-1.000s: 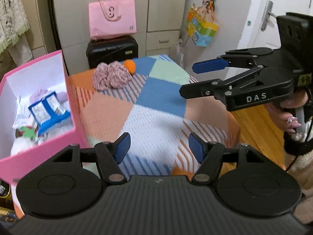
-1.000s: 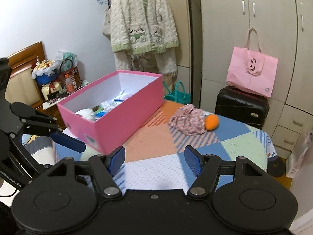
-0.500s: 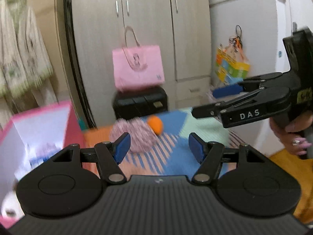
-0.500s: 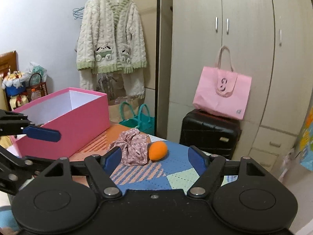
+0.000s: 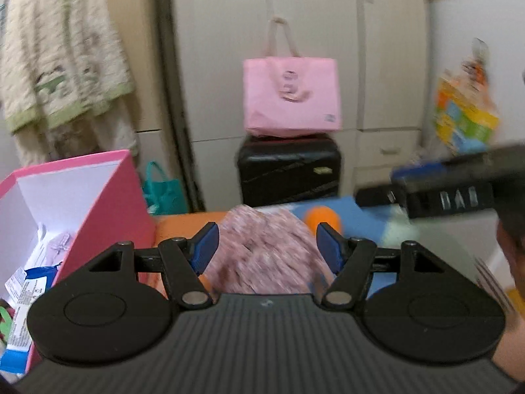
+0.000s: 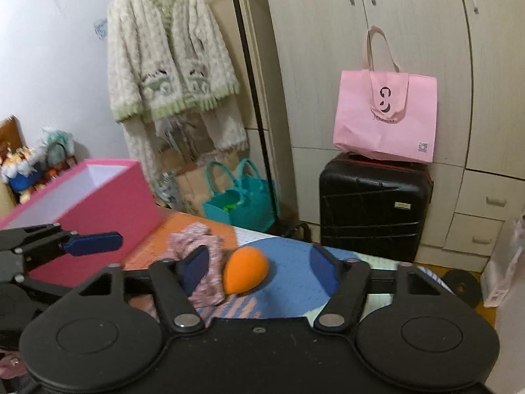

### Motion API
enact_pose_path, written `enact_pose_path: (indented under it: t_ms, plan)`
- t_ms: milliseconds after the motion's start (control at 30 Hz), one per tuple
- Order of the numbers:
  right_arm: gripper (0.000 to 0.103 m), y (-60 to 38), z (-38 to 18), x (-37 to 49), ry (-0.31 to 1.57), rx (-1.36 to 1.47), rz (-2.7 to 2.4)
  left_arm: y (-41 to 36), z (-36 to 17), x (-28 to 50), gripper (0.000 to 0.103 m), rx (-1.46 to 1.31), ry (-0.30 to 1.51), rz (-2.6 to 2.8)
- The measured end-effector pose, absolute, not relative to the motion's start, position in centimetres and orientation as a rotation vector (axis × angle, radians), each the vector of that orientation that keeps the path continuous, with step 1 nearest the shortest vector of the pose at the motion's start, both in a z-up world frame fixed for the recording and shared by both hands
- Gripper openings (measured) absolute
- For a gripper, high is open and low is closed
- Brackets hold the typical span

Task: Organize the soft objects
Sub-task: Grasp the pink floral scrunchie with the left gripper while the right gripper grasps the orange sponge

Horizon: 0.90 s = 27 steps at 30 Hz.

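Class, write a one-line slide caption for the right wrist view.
Open right gripper frames an orange egg-shaped sponge beside a pink floral fabric scrunchie.

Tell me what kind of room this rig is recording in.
Most likely a home bedroom: a built-in wardrobe, a fluffy cardigan hanging beside it, and a black suitcase with a pink tote bag on top.

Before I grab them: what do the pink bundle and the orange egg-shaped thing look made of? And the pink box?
Pink bundle: thin printed fabric, matte, crumpled into folds, so likely soft cloth. Orange egg: smooth, matte, no shine or seams; probably foam sponge, though the look alone leaves it open. Pink box: stiff, flat walls with crisp edges and a white lining, seemingly paper-covered cardboard.
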State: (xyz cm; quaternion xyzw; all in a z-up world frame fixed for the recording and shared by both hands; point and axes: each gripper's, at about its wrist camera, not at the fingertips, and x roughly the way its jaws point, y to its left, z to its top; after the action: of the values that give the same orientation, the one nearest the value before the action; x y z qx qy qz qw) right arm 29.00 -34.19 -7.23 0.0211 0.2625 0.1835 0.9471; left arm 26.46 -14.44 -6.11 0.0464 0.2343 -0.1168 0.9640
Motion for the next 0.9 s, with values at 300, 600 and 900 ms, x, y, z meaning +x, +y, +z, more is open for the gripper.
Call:
enact_pose_path:
  t_ms: [300, 600, 900]
  plan:
    - [0.056, -33.8, -10.0, 33.6, 0.603, 0.067, 0.467, -14.6, -8.7, 30.4, 0.065, 0.031, 0.555, -0.186]
    - [0.056, -35.1, -11.8, 36.2, 0.727, 0.231, 0.604, -14.8, -10.5, 31.7, 0.073, -0.002, 0.648, -0.219]
    - [0.043, -34.3, -12.7, 36.0, 0.731, 0.216, 0.640, -15.8, -11.8, 31.8, 0.063, 0.103, 0.633, -0.222]
